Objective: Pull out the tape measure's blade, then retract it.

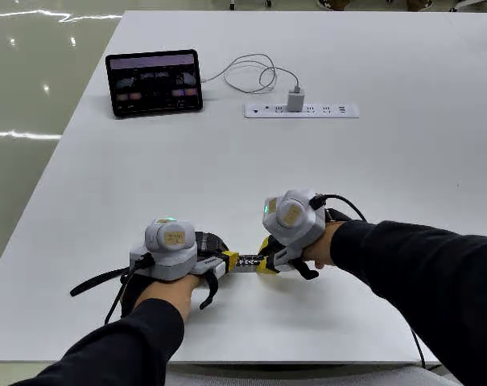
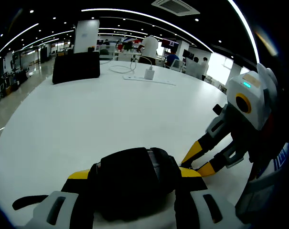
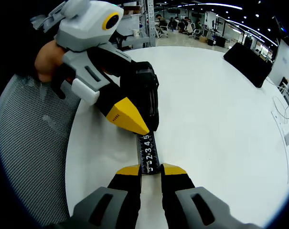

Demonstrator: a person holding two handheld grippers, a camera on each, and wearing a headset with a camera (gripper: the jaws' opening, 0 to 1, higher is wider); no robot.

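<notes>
The black tape measure lies on the white table near its front edge. My left gripper is shut on the case, one yellow-tipped finger on each side. A short stretch of blade with printed numbers runs out of the case. My right gripper is shut on the blade's end. In the head view the left gripper and right gripper nearly meet, with the blade bridging the small gap between them. The right gripper's fingertips sit just right of the case.
A dark tablet stands at the back left. A white power strip with a charger and looped cable lies behind the middle. A black strap trails left of the left gripper. A mesh chair sits below the front edge.
</notes>
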